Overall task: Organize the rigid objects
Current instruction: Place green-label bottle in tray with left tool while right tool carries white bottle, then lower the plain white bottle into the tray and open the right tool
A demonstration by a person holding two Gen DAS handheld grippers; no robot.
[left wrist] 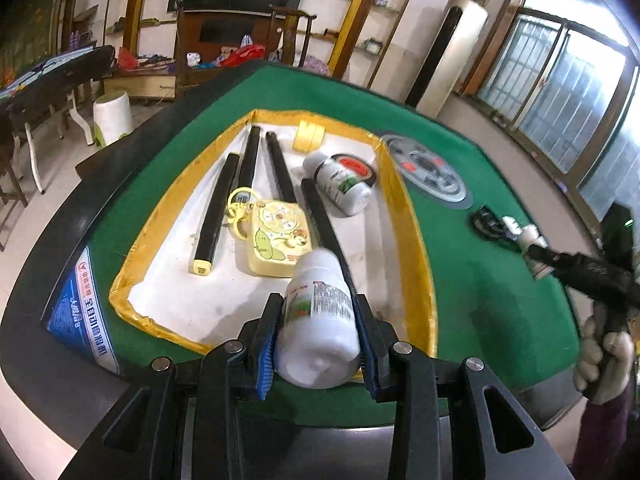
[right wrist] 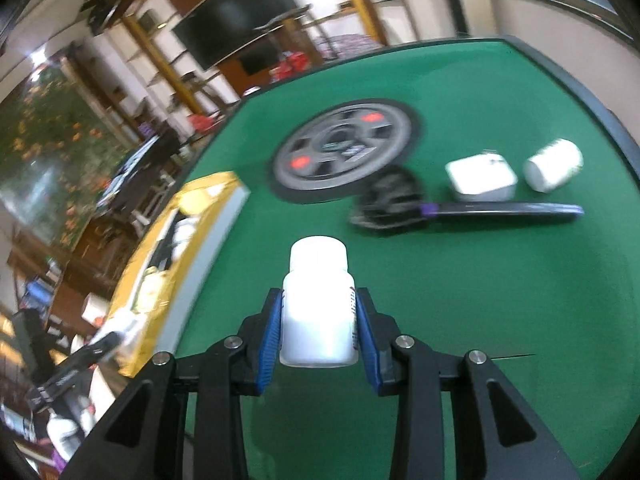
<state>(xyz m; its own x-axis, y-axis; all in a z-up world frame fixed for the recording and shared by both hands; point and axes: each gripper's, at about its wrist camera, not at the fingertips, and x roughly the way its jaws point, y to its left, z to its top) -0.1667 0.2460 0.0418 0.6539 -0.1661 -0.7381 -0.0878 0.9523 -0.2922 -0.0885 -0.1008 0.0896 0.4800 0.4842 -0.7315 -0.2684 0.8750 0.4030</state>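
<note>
My left gripper is shut on a white labelled bottle, held over the near edge of the yellow-rimmed tray. In the tray lie several black bars, a yellow cartoon case, another white bottle, a yellow roll and a round tin. My right gripper is shut on a plain white bottle above the green felt. In the left wrist view the right gripper shows at the right with its bottle, a gloved hand behind it.
On the green table lie a black hairbrush, a white box, a third white bottle and the round centre panel. A black raised rim edges the table. Furniture and a stool stand beyond.
</note>
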